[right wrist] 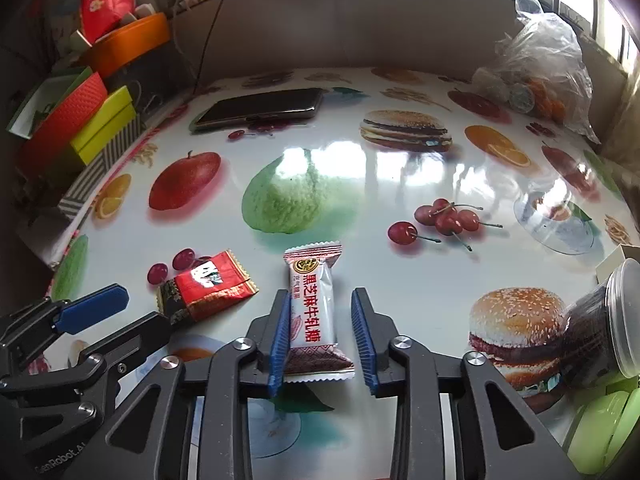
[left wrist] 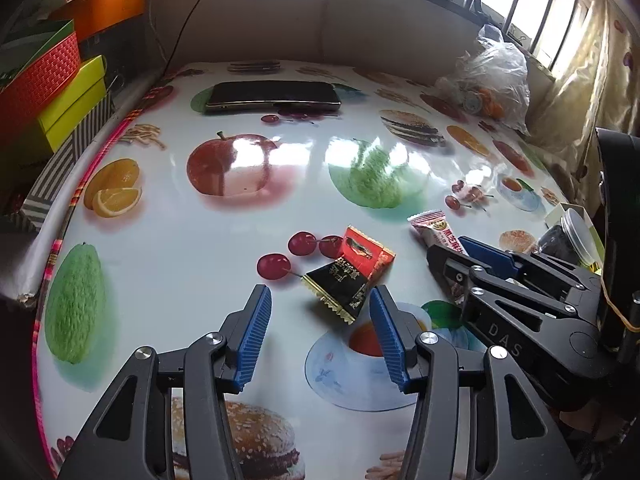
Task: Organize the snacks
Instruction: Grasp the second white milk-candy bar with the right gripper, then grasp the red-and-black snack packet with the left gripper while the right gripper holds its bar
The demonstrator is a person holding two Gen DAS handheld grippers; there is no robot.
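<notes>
Glossy fruit-and-burger-printed tablecloth (left wrist: pixel 168 248) covers the work surface, window glare washing out its centre. My left gripper (left wrist: pixel 320 312) stands wide apart just short of the red-and-black snack packets (left wrist: pixel 352 272), which overlap so their count is unclear. My right gripper (right wrist: pixel 322 320) straddles the white nougat bar (right wrist: pixel 316 308), jaws parted, its near end partly hidden behind my left pad; contact is indeterminate.

- Table (left wrist: pixel 168 248): glossy cloth printed with fruit, burgers, cups.
- Dark phone (left wrist: pixel 273 97) flat near far edge.
- Clear plastic bag (left wrist: pixel 494 80), crumpled, far right corner.
- Red-and-black snack packet (left wrist: pixel 348 270) near middle, tilted.
- White candy bar (right wrist: pixel 316 312) just beside it, lengthwise.
- Dark-filled jar (right wrist: pixel 600 320) lying on its side, right edge.
</notes>
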